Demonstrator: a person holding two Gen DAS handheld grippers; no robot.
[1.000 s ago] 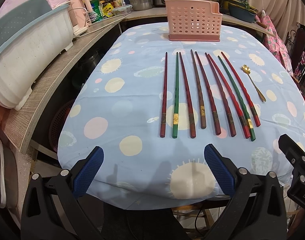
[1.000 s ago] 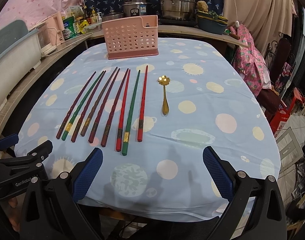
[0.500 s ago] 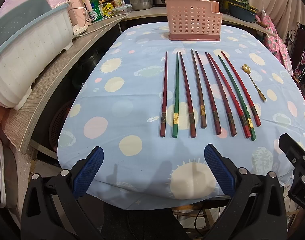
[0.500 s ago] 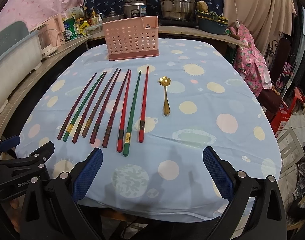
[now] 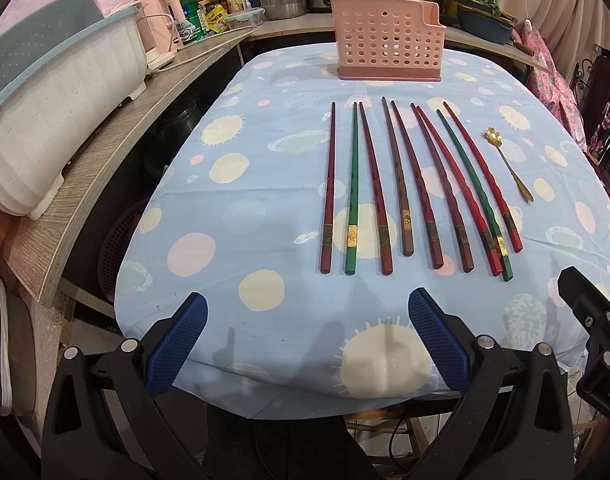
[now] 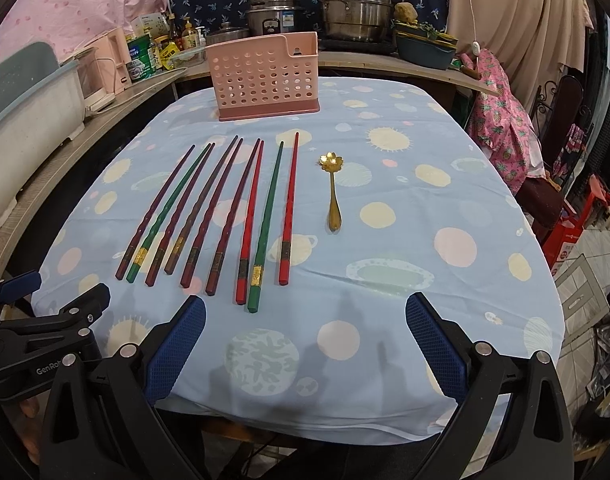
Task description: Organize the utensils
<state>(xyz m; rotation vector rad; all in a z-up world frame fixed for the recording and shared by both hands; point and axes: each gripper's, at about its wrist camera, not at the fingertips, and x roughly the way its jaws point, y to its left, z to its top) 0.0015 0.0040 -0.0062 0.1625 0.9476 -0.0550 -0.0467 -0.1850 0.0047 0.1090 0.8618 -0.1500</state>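
- Landmark: pink perforated utensil holder [image 5: 388, 40], upright at the far end of the table [image 5: 265, 128], on a blue cloth with pastel spots. Its interior is not visible from either view; contents cannot be told.
- Left of the holder, on a wooden counter: a white and teal dish rack [image 5: 57, 112], partly cut off by the frame edge. Bottles and a pink kettle behind it are too small to read.
- Left gripper [image 5: 307, 336]: near edge of the table, well apart from the holder, jaws spread wide, nothing between the blue pads [image 5: 177, 344]. Its lower body is cropped.
- Chopsticks [image 5: 409, 188]: nine counted, lying flat in a row in front of the holder, thin tips toward it, thick banded ends toward the grippers. Seven are red to brown, two are green. The two nearest the right end of the row converge closely; whether they touch cannot be told.
- Gold spoon [image 6: 332, 190]: right of the chopstick row, flower-shaped bowl toward the holder, apart from the last chopstick.
- Right gripper [image 6: 305, 338]: near edge, right of the left unit, jaws wide apart, holding nothing. In the left wrist view only a black fragment shows at the frame margin.
- Behind the holder: steel pots [image 6: 353, 8], partly hidden by it.
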